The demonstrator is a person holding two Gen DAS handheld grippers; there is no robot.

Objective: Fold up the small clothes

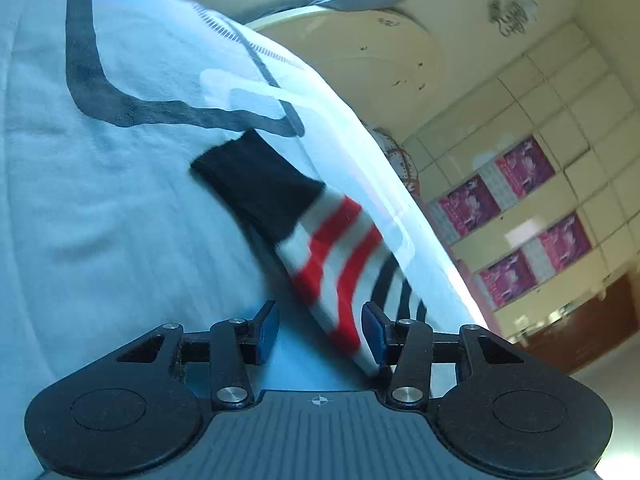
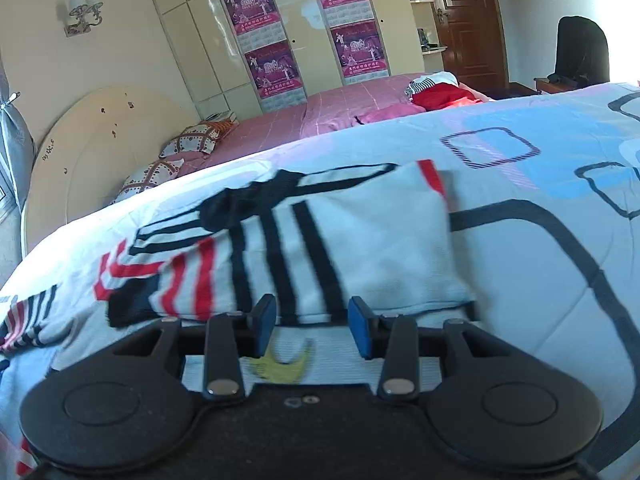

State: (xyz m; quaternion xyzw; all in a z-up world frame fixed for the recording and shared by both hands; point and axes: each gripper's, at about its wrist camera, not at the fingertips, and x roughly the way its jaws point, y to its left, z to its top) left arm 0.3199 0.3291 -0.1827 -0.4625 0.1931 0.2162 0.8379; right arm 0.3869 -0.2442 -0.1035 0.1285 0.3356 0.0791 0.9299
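A small white garment with red and black stripes and black cuffs (image 2: pixel 320 236) lies on the light blue patterned bedspread (image 2: pixel 540 248). In the right wrist view my right gripper (image 2: pixel 312 320) is open, its blue pads at the garment's near edge. In the left wrist view one striped sleeve with a black cuff (image 1: pixel 320 248) runs between the pads of my left gripper (image 1: pixel 320 330), which is open; the sleeve lies against the right pad. A second striped piece (image 2: pixel 28 320) lies at the far left of the bedspread.
A pink bed (image 2: pixel 320 112) with patterned pillows (image 2: pixel 192 140) and a heap of red clothes (image 2: pixel 436 96) stands behind. A round cream headboard (image 2: pixel 100 140), wardrobe with posters (image 2: pixel 304 40), brown door (image 2: pixel 464 20) and dark chair (image 2: pixel 580 52) line the room.
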